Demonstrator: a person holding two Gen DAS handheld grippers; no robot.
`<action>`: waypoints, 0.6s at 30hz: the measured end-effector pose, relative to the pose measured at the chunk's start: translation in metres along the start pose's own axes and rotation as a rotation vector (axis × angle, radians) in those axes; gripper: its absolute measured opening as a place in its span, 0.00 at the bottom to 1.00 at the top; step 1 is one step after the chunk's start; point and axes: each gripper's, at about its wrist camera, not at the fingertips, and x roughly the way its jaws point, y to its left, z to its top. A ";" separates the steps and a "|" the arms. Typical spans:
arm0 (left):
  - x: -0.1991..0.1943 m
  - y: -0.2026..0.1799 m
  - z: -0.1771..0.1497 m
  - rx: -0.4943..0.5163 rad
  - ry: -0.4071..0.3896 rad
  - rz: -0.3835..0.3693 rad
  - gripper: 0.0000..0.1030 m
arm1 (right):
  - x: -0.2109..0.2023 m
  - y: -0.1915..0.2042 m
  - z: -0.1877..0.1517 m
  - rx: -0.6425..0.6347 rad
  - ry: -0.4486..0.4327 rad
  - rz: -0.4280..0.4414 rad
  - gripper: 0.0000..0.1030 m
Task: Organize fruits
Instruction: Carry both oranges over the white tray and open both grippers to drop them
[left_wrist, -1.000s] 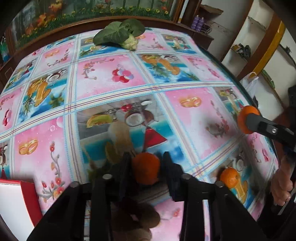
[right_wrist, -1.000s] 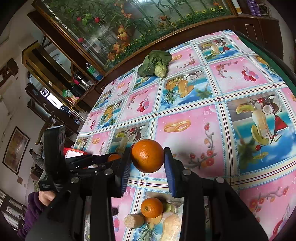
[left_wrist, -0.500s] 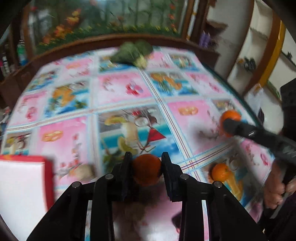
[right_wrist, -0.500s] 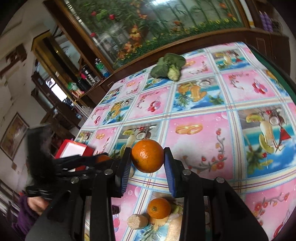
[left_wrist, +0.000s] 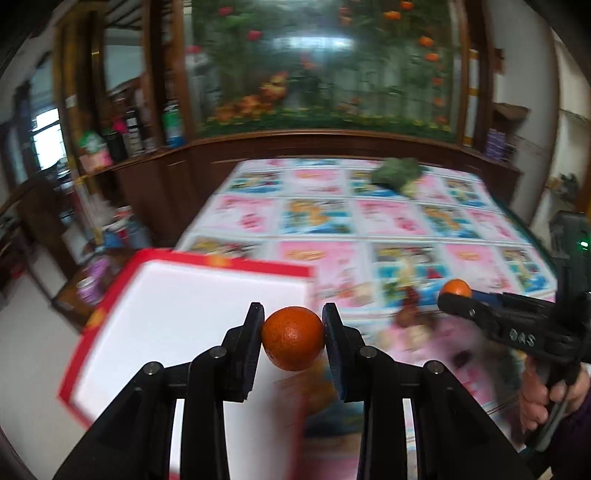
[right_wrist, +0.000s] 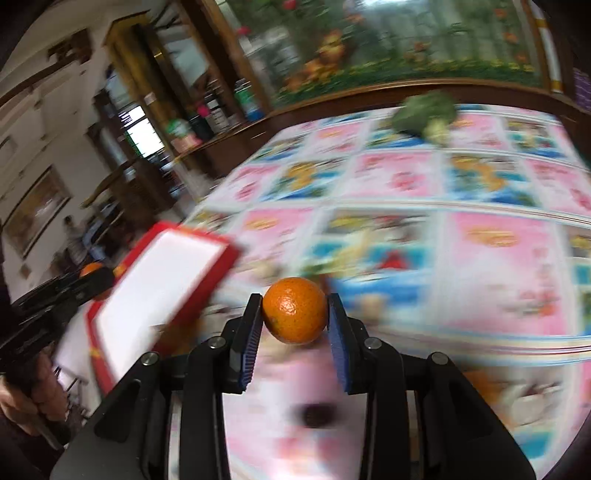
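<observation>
My left gripper (left_wrist: 293, 325) is shut on a dark orange (left_wrist: 293, 338), held in the air over the near right corner of a red-rimmed white box (left_wrist: 177, 314). My right gripper (right_wrist: 294, 314) is shut on a brighter orange (right_wrist: 294, 310) above the patterned tablecloth (right_wrist: 498, 277), to the right of the red-rimmed white box (right_wrist: 155, 295). In the left wrist view, the right gripper (left_wrist: 452, 293) shows with its orange (left_wrist: 457, 287) at the tip. In the right wrist view, the left gripper (right_wrist: 94, 278) appears at the far left with its orange (right_wrist: 90, 268).
A leafy green vegetable (left_wrist: 397, 173) lies near the table's far edge. Blurred small items (left_wrist: 406, 317) sit on the cloth between the two grippers. A wooden cabinet with a garden mural (left_wrist: 325, 74) stands behind the table, with cluttered shelves (left_wrist: 122, 140) to the left.
Both grippers have lifted and swung left toward the box with their oranges. The box now fills the left wrist view. The views are motion-blurred.
</observation>
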 end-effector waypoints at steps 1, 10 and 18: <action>-0.002 0.013 -0.005 -0.019 0.005 0.029 0.31 | 0.007 0.014 -0.001 -0.018 0.010 0.020 0.36; -0.001 0.070 -0.032 -0.091 0.021 0.181 0.31 | 0.072 0.122 -0.008 -0.123 0.104 0.149 0.36; 0.010 0.092 -0.050 -0.117 0.060 0.222 0.31 | 0.102 0.161 -0.018 -0.188 0.160 0.151 0.36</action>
